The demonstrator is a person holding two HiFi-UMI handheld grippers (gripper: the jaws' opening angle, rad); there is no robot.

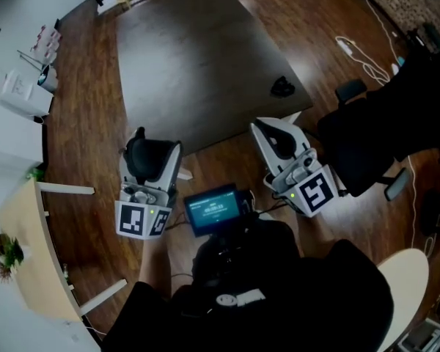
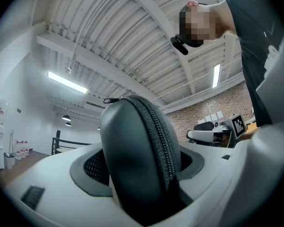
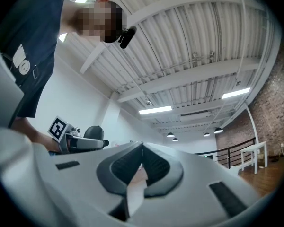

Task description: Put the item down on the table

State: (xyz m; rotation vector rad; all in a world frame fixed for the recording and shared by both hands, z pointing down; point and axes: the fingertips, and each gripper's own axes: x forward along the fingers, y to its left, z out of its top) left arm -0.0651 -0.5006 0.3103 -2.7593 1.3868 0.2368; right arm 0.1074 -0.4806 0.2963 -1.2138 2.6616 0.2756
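A black zippered hard case [image 1: 145,157] stands upright between the jaws of my left gripper [image 1: 149,151], which is shut on it. In the left gripper view the case [image 2: 132,160] fills the gap between the jaws, its zipper running over the top. My right gripper [image 1: 269,132] is shut with nothing in it; its pads [image 3: 149,167] meet in the right gripper view. Both grippers point slightly upward and hover just short of the near edge of the dark table [image 1: 198,57], over the wooden floor.
A small black object [image 1: 282,87] lies near the table's right edge. A black chair [image 1: 367,134] stands to the right, with a white cable [image 1: 356,53] on the floor behind it. A light round table [image 1: 26,240] with a plant is at the lower left.
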